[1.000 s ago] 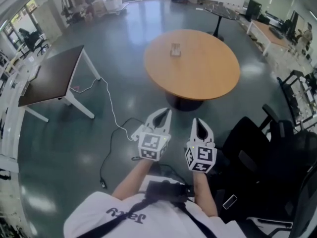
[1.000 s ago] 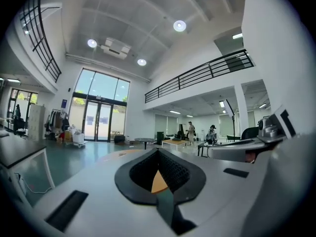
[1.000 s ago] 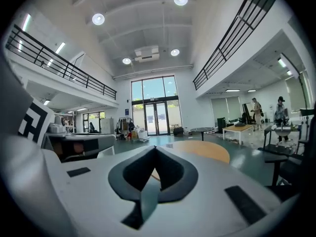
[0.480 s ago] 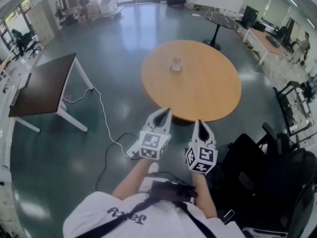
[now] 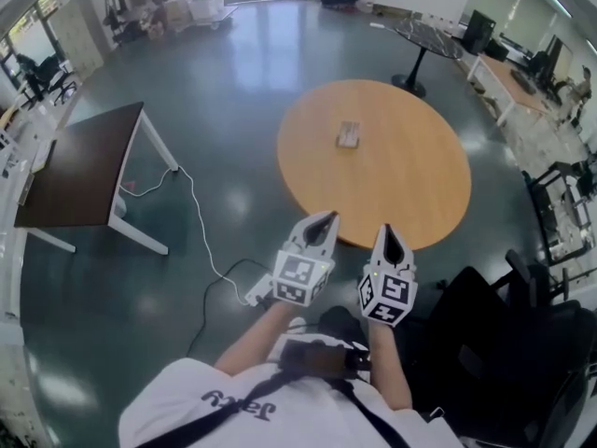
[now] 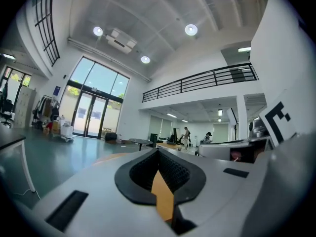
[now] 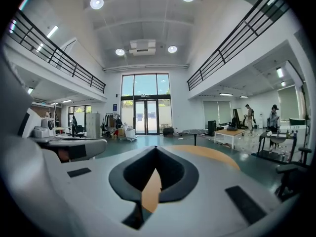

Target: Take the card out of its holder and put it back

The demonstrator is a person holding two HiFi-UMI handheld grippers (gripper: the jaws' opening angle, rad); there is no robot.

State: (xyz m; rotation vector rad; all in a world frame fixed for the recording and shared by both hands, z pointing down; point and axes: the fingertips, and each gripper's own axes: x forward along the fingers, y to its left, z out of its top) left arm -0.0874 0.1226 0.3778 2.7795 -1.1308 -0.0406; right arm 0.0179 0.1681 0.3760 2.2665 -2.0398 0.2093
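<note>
Wood counter (image 5: 410, 189): card holder (image 5: 349, 134) is being carried mid-top.
Left claw (image 5: 323, 222): is being held closed, empty.
Right claw (image 5: 387, 236): is being held closed, empty.

Bright, even daylight from tall glass doors (image 7: 146, 113) and round ceiling lamps (image 7: 97, 3). Soft glare patches on the glossy floor (image 5: 233, 199). Strong fisheye bending and dark corners in both gripper views. Sharp throughout, faint shadows only.

Free: round table (image 5: 401, 189) around card holder (image 5: 349, 134); obstacle: black chair (image 5: 504, 343).
</note>
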